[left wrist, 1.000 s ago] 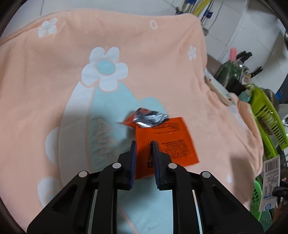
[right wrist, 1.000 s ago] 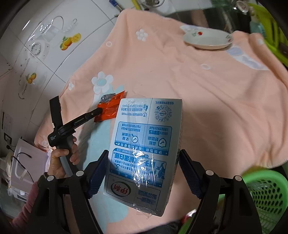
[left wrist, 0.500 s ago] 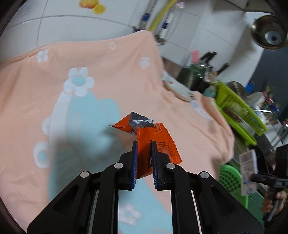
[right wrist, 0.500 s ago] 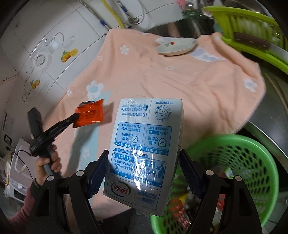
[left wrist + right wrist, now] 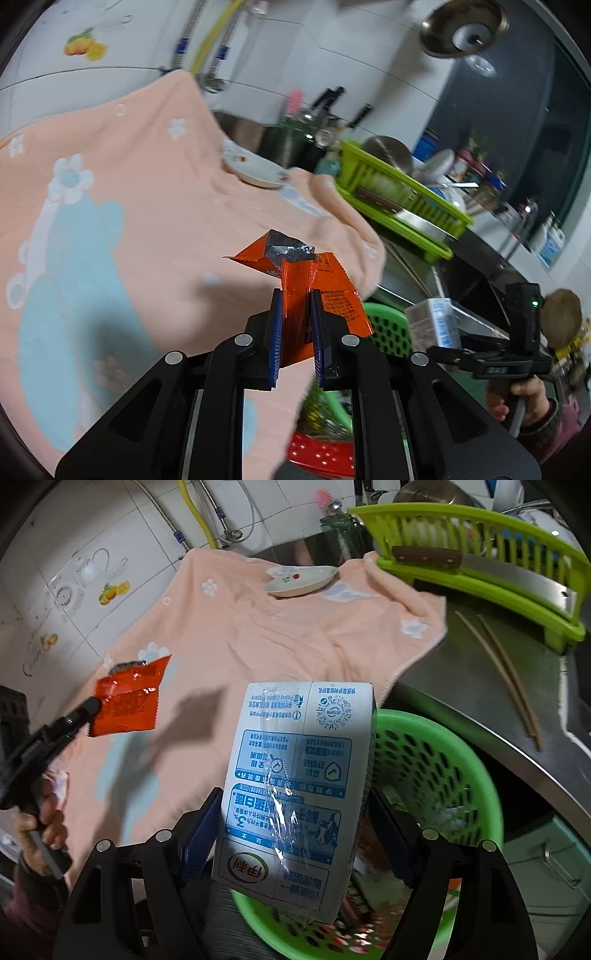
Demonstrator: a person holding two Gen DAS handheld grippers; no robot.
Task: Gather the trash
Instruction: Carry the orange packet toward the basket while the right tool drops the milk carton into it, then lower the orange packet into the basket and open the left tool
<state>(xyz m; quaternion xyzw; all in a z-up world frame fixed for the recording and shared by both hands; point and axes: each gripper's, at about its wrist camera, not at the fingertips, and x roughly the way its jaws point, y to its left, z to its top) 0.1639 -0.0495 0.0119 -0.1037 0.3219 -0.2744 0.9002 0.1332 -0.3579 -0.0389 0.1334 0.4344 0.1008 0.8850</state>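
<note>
My left gripper (image 5: 295, 306) is shut on an orange snack wrapper (image 5: 321, 280) with a torn silver top, held in the air near the right edge of the peach towel (image 5: 147, 221). My right gripper (image 5: 295, 812) is shut on a blue-and-white milk carton (image 5: 295, 768) wrapped in clear film. The carton hangs over the green mesh basket (image 5: 443, 768), which holds other trash. In the right wrist view the left gripper (image 5: 92, 705) and orange wrapper (image 5: 129, 701) are at the left, above the towel. In the left wrist view the carton (image 5: 436, 321) is beyond the basket (image 5: 388, 325).
A white plate (image 5: 299, 581) sits at the towel's far end. A green dish rack (image 5: 480, 554) with a cleaver (image 5: 498, 572) stands at the back right. Two chopsticks (image 5: 506, 672) lie on the steel counter (image 5: 461, 686). A grey cabinet (image 5: 546, 867) sits beside the basket.
Both grippers swung right, away from the towel's middle. The wrapper rose off the towel to its right edge. The carton went from above the towel to above the green basket.
</note>
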